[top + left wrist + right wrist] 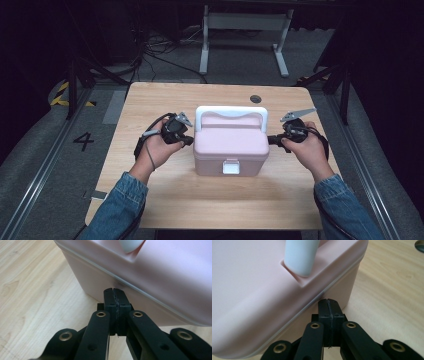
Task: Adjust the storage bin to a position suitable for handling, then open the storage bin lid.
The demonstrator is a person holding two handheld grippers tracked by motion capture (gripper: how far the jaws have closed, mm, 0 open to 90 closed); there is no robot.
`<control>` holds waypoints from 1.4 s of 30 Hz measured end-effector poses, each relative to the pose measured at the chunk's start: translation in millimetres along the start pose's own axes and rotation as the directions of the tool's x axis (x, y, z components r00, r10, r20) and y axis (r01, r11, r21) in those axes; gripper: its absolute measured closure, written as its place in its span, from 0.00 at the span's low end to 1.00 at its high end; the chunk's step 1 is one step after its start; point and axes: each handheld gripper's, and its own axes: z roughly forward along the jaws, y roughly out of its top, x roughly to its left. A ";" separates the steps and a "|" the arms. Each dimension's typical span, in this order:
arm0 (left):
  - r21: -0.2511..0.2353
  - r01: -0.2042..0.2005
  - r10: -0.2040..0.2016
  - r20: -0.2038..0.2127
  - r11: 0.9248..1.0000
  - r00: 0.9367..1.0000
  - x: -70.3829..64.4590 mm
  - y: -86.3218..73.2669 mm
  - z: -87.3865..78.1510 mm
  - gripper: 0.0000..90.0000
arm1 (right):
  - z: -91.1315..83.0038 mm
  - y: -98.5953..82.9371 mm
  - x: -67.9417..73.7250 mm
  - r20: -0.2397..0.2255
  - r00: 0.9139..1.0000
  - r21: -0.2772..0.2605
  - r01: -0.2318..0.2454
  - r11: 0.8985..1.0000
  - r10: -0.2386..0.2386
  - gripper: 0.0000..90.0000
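A pink lidded box (230,147) with a white handle (231,112) and a white front latch (230,167) stands in the middle of the wooden table (150,185). My left gripper (189,141) is shut and empty, its tips pressed against the box's left side wall (100,282) just under the lid seam. My right gripper (270,140) is shut too, its tips touching the box's right side (339,290) below the lid edge. The white handle's foot (300,257) rises from the lid in the right gripper view.
A dark round hole (255,99) sits near the table's far edge. Behind the table stands a white frame (245,30) amid cables on the floor. Bare wood lies in front of the box and at both sides.
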 end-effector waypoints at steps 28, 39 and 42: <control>0.003 -0.088 0.088 0.009 0.996 0.996 -55.0 -3.7 -18.7 0.70 | -59.2 -52.6 28.5 0.127 0.992 0.023 -0.002 1.000 -0.001 0.90; -0.089 -0.010 0.004 -0.068 0.996 0.998 -51.7 0.5 -59.2 0.37 | -88.6 -68.7 18.7 0.162 0.983 -0.024 -0.078 0.997 0.080 0.70; -0.097 -0.022 0.018 -0.040 0.995 0.999 -52.5 4.9 -70.7 0.34 | -93.7 -70.9 19.1 0.159 0.983 -0.029 -0.083 0.996 0.087 0.68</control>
